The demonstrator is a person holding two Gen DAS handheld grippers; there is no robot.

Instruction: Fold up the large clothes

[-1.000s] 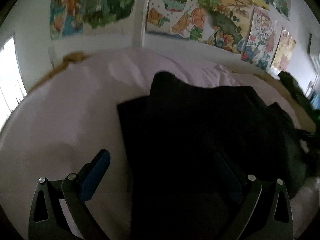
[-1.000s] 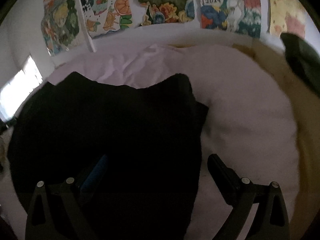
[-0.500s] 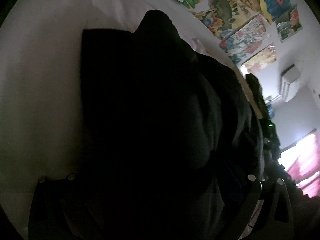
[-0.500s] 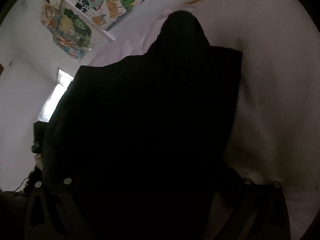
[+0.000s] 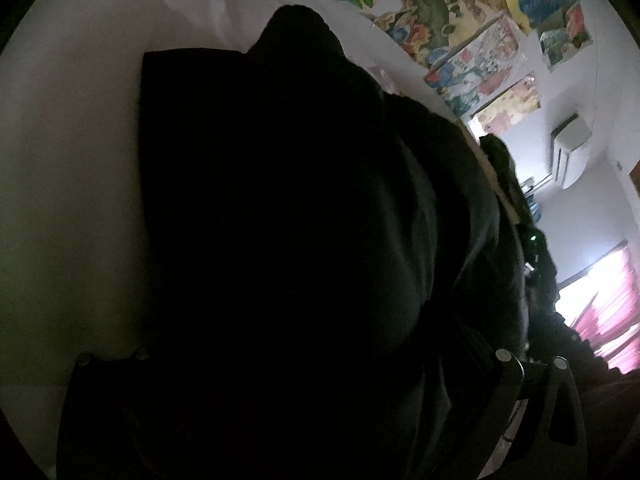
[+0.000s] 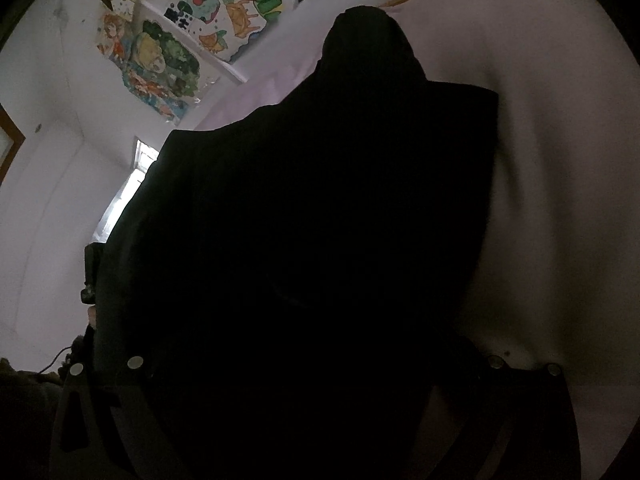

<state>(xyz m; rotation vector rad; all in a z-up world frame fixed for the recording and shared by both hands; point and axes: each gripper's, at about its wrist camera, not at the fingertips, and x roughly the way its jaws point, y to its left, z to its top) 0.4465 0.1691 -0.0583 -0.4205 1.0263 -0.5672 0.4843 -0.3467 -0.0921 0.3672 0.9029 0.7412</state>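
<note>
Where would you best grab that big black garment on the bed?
Probably the black garment by its straight side edge, one near corner from each side: the left one and the right one lie flat on the pale sheet; the far rounded hump looks bulky.

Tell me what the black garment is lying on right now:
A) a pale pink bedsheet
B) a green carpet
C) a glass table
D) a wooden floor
A: in both wrist views the black garment is spread over a pale pink bedsheet, which shows bare beside and beyond the cloth.
</note>
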